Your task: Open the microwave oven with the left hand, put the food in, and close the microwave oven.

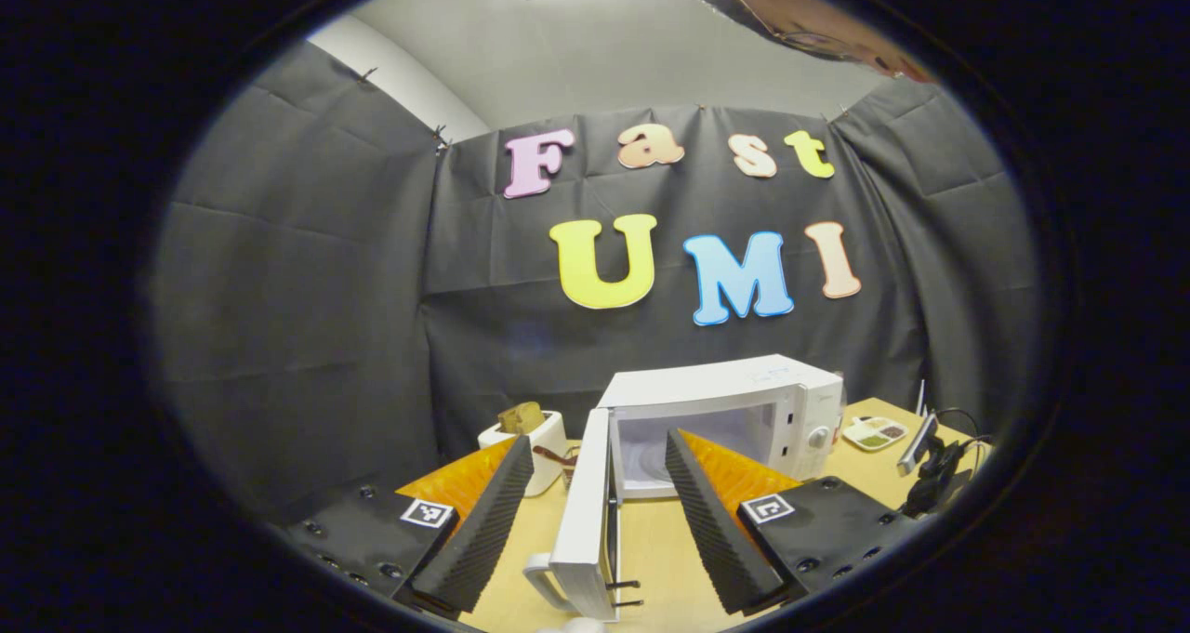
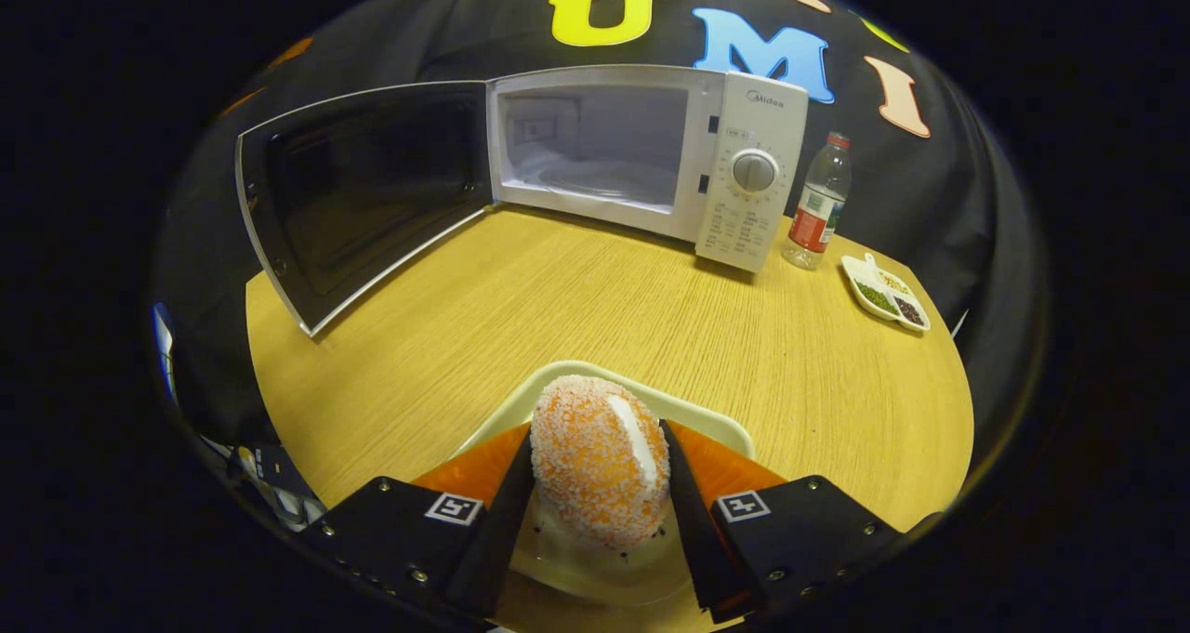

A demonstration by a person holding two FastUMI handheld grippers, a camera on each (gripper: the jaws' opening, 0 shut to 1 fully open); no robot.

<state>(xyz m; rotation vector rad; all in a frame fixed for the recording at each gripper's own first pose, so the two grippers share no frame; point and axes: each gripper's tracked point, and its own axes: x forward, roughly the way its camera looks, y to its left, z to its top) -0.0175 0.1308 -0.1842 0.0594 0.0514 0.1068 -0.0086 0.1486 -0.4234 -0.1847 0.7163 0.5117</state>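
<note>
The microwave oven (image 2: 641,154) stands on the wooden table (image 2: 595,326) with its door (image 2: 358,191) swung fully out to the left of the cavity, which shows bare walls and a glass turntable. In the right gripper view the food, an orange crumb-coated bun (image 2: 600,456) with a pale stripe along its top, sits on a pale tray (image 2: 716,419) on the table in front of the microwave oven, well apart from it. The right gripper (image 2: 595,484) has both fingers pressed against the bun's sides, clamped on it. Right of the microwave oven's control panel a plastic bottle (image 2: 818,201) stands upright just beside it, and farther right lies a small divided dish (image 2: 885,289) holding dark and green contents. In the left gripper view the left gripper (image 1: 595,512) has its fingers wide apart, gripping nothing, with the open door's edge and handle (image 1: 544,582) between them. A white toaster (image 1: 535,442) with bread in its slot stands left of the microwave oven.
</note>
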